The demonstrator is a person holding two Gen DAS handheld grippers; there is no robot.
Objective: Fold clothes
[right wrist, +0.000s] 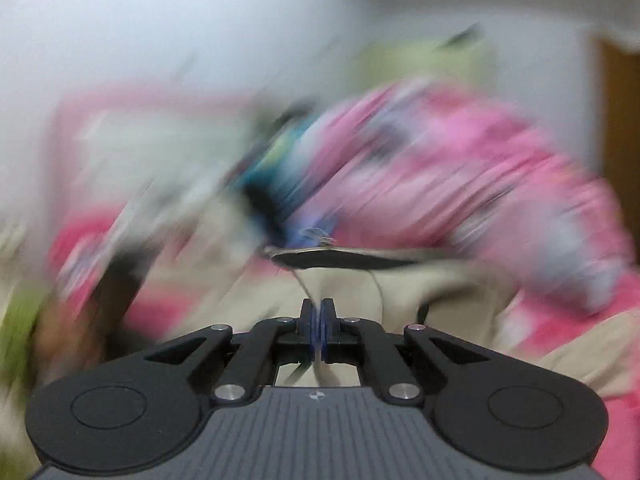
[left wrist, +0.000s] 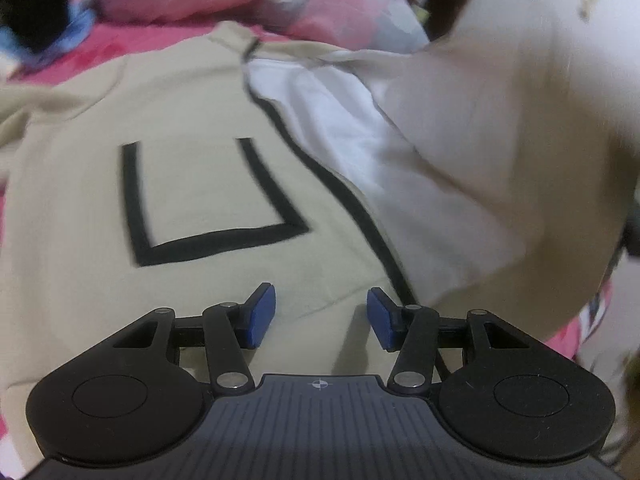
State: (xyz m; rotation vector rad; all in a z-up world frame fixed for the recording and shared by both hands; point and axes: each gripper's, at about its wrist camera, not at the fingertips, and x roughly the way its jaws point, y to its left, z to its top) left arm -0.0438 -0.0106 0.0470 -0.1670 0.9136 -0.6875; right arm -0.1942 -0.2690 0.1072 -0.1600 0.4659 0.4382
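— Fabric first: where does the garment lie?

— The beige garment [left wrist: 192,92] is spread on the bed [left wrist: 120,38] over pink bedding; its right half is lifted and turned over, showing white lining [left wrist: 340,120]. Black trim runs down the opening, and a black outline marks a pocket [left wrist: 208,200].

— And the claws?

— The left claw [left wrist: 321,316] hovers just above the flat half, blue pads apart, holding nothing. The right claw [right wrist: 319,320] is pinched tight on a beige fold of the same garment [right wrist: 340,280]; that view is heavily smeared.

— Risks?

— I'd judge the cloth soft, matte and fairly thick, so it sags. Pinched at one point, the flap could slip free or drop crooked, leaving the trim edges misaligned. With nothing pinning the flat half, a pull could drag it across the slippery-looking bedding and bunch it.
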